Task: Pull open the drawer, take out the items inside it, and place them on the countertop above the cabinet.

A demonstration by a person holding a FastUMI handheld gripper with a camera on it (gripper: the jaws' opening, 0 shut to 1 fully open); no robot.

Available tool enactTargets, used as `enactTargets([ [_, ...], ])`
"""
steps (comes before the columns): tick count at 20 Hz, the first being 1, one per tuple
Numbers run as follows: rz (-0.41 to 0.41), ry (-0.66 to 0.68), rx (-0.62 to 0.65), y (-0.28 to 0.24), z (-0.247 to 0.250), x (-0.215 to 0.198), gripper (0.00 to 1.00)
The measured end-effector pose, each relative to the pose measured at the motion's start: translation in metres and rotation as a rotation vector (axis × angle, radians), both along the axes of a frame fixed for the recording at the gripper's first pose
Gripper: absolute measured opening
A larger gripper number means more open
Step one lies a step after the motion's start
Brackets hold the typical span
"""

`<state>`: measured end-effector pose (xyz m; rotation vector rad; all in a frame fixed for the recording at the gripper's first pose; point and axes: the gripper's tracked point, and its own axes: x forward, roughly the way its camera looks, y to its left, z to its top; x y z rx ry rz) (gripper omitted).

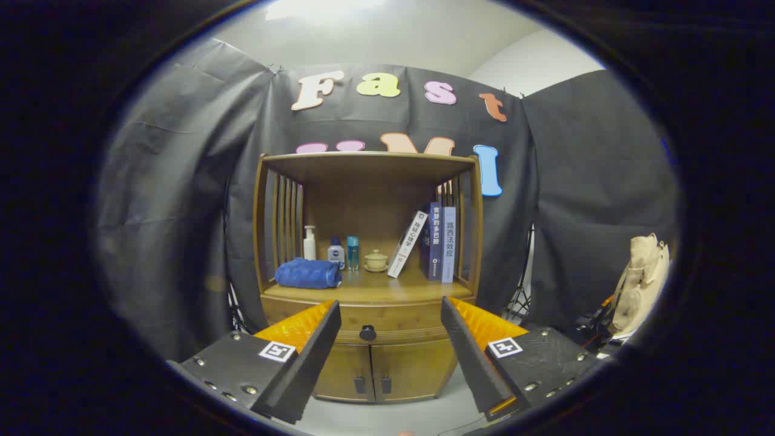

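A wooden cabinet [366, 284] stands ahead against the black cloth wall. Its drawer [393, 320] sits shut under the countertop [375, 292], with a round black knob [367, 332] at its middle. My gripper [390, 312] is open, held some way short of the cabinet. The black-and-orange fingers [315, 339] frame the drawer front, and the knob shows in the gap between them. Nothing is between the fingers. What lies inside the drawer is hidden.
On the countertop lie a folded blue towel [307, 273], a white pump bottle [309, 243], two small bottles [345, 252], a lidded cup [376, 260] and three books [433, 242]. Two lower doors [378, 369] are shut. A beige bag [642, 281] hangs beyond the cabinet's right side.
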<state>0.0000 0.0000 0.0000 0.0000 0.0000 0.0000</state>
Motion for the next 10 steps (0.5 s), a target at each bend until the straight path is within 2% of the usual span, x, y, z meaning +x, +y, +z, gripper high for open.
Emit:
enactTargets([
  [10, -0.007, 0.011, 0.034, -0.015, -0.006, -0.001, 1.00],
])
